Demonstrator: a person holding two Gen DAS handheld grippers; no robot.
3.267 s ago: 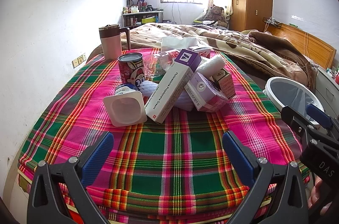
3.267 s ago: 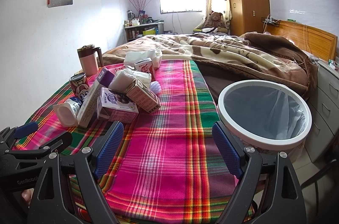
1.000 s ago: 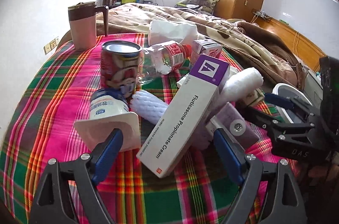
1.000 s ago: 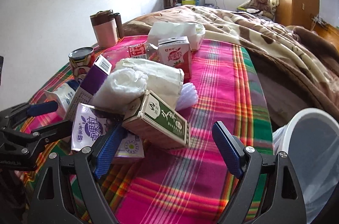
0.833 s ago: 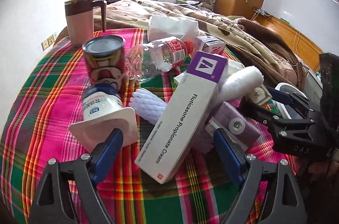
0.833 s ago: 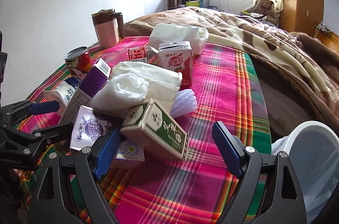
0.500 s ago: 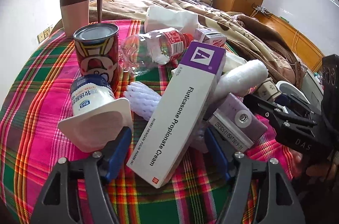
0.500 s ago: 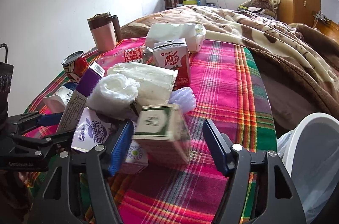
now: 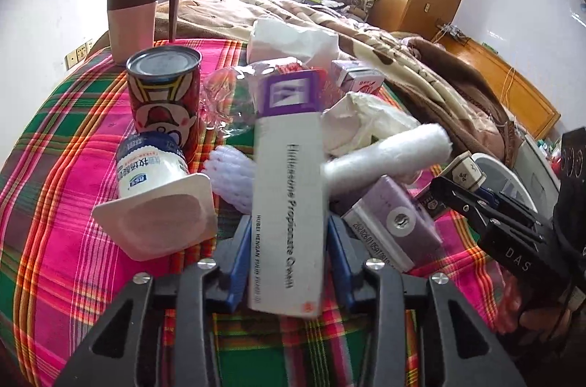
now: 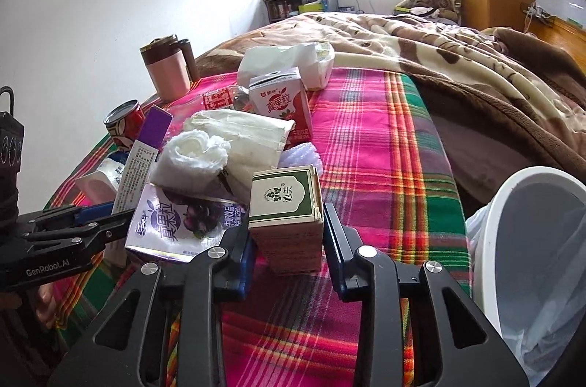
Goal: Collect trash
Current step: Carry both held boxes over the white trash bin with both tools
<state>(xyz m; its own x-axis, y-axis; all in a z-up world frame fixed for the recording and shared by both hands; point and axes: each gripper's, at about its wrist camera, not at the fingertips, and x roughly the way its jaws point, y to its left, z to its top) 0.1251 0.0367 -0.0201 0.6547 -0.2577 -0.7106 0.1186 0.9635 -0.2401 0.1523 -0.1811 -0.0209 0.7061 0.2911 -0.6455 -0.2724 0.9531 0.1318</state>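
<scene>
On the plaid tablecloth (image 9: 55, 167) lies a pile of trash. A long white box with a purple end, the cream box (image 9: 289, 167), stands between the blue pads of my left gripper (image 9: 287, 240). Its jaws are closing and both pads touch the box's sides. In the right wrist view a small green-and-white carton (image 10: 284, 200) sits between the pads of my right gripper (image 10: 287, 233), whose jaws are also closing and press on it. A white bin (image 10: 492, 215) with a plastic liner stands at the table's right edge.
Around the held pieces lie a red can (image 9: 164, 94), a tipped yogurt cup (image 9: 154, 189), a purple carton (image 9: 392, 226), a white foam roll (image 9: 388, 152) and a red milk carton (image 10: 282, 105). A pink mug (image 9: 132, 21) stands at the back left. A bed with a brown blanket (image 10: 457, 50) lies beyond.
Both grippers came up to the pile and their jaws narrowed. The left now clasps the cream box, which swung straight. The right clasps the green carton, which turned end-on.
</scene>
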